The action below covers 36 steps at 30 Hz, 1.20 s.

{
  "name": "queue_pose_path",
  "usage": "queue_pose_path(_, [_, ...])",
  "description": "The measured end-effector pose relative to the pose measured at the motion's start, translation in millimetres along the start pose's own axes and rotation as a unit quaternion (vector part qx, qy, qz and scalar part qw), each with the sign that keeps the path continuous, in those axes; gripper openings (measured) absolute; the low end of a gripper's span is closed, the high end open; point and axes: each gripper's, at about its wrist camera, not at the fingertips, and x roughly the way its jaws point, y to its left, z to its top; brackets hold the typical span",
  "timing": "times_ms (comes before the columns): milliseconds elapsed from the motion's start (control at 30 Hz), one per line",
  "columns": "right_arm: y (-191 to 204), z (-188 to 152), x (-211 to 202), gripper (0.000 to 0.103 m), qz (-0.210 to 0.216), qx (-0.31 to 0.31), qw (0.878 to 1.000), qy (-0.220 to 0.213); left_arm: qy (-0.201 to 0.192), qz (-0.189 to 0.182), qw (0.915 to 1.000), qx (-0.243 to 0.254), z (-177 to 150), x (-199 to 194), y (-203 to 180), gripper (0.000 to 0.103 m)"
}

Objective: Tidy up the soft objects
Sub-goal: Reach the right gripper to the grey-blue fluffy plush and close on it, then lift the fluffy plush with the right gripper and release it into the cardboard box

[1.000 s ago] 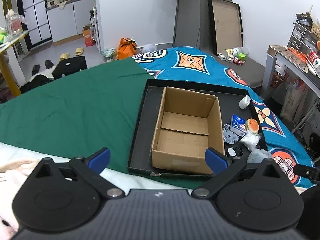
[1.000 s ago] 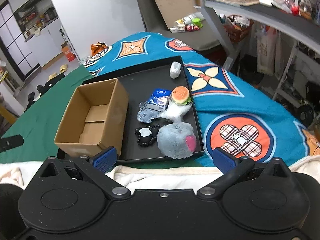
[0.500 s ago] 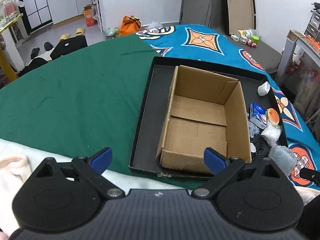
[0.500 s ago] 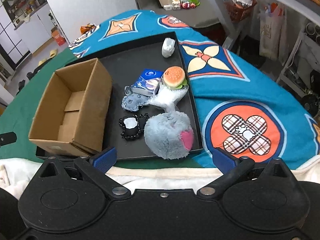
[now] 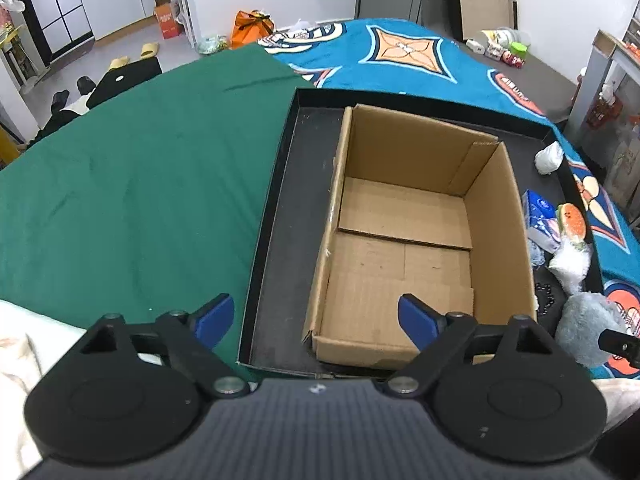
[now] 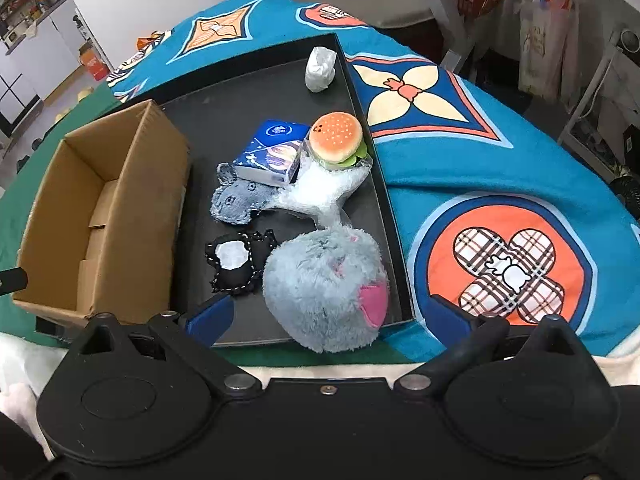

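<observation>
Soft objects lie together in the right part of a black tray on a bed, and we go over them from left to right. At the tray's left side stands an open cardboard box, its flaps folded flat on its floor and nothing inside it. Just right of the box, near the tray's front edge, lies a small black pouch with a white patch. Behind it lies a denim toy, and a blue tissue pack rests partly on top of that toy. Right of the pack sits a burger plush on a crumpled clear wrap, close against the tray's right rim. In the front right corner sits a grey fluffy plush with a pink patch, bulging over the tray's front edge. In the far right corner, well apart from the rest, lies a white wad.

Our left tool hangs over the front edge of the tray and the box; its jaws are closing, with nothing gripped between the blue pads. Our right tool hangs over the grey fluffy plush with its jaws spread wide, and its pads do not press on the plush. The tray rests on a green sheet and a blue patterned blanket.
</observation>
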Motion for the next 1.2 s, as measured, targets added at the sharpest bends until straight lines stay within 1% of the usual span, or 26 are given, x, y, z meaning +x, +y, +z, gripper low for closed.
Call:
queue_pose_path(33, [0,1,2,0.103,-0.001,0.000,1.000,0.001,0.002,0.000,1.0000,0.001,0,3,-1,0.088])
queue_pose_path(100, [-1,2,8,0.103,-0.003,0.005,1.000,0.004,0.006,0.002,1.0000,0.001,1,8,-2,0.083])
queue_pose_path(200, [-3,2,16,0.103,-0.011,0.006,1.000,0.009,0.011,0.005,0.9999,0.003,2,16,-4,0.081])
queue_pose_path(233, [-3,2,19,0.102,-0.014,0.007,1.000,0.010,0.012,0.007,0.9999,0.002,2,18,-4,0.081])
queue_pose_path(300, [-4,3,23,0.100,-0.015,0.008,1.000,0.013,0.016,0.007,0.9998,0.002,3,22,-3,0.077])
queue_pose_path(333, [-4,3,26,0.097,-0.017,0.006,1.000,0.014,0.019,0.007,0.9998,0.001,3,24,-3,0.075])
queue_pose_path(400, [-3,3,31,0.093,-0.021,0.002,1.000,0.017,0.024,0.006,0.9997,-0.002,4,28,-3,0.068])
queue_pose_path(433, [-4,3,33,0.087,-0.023,0.003,1.000,0.020,0.025,0.006,0.9997,-0.003,4,29,-2,0.066])
queue_pose_path(467, [-4,3,34,0.079,-0.022,0.004,0.999,0.023,0.025,0.009,0.9996,-0.002,4,29,-2,0.063])
queue_pose_path(500, [-4,2,35,0.076,-0.018,0.006,1.000,0.024,0.025,0.011,0.9996,-0.001,4,29,-2,0.058])
queue_pose_path(533, [-5,2,35,0.070,-0.014,0.006,1.000,0.024,0.026,0.010,0.9996,-0.001,4,29,-2,0.055])
queue_pose_path(600, [-3,1,35,0.068,-0.003,0.002,1.000,0.023,0.029,0.005,0.9995,-0.008,4,30,0,0.039])
queue_pose_path(633, [-2,1,34,0.067,-0.001,0.001,1.000,0.023,0.029,0.004,0.9995,-0.012,4,29,1,0.035])
queue_pose_path(667, [-1,1,33,0.066,-0.003,-0.002,1.000,0.020,0.028,0.003,0.9995,-0.013,4,29,1,0.027])
queue_pose_path(700, [0,2,32,0.065,-0.005,-0.004,1.000,0.017,0.026,0.002,0.9996,-0.013,3,28,2,0.022])
queue_pose_path(733, [2,2,30,0.065,-0.006,-0.007,1.000,0.014,0.026,-0.001,0.9996,-0.014,3,27,2,0.019])
queue_pose_path(800, [3,2,29,0.064,-0.006,-0.009,1.000,0.010,0.025,-0.004,0.9996,-0.013,2,26,2,0.011])
queue_pose_path(1067, [8,0,17,0.063,-0.010,-0.008,1.000,-0.002,0.017,-0.008,0.9997,-0.014,-2,17,5,0.010])
queue_pose_path(1200, [16,1,8,0.062,-0.006,-0.011,1.000,-0.018,0.014,0.002,0.9999,-0.004,-4,15,4,0.008])
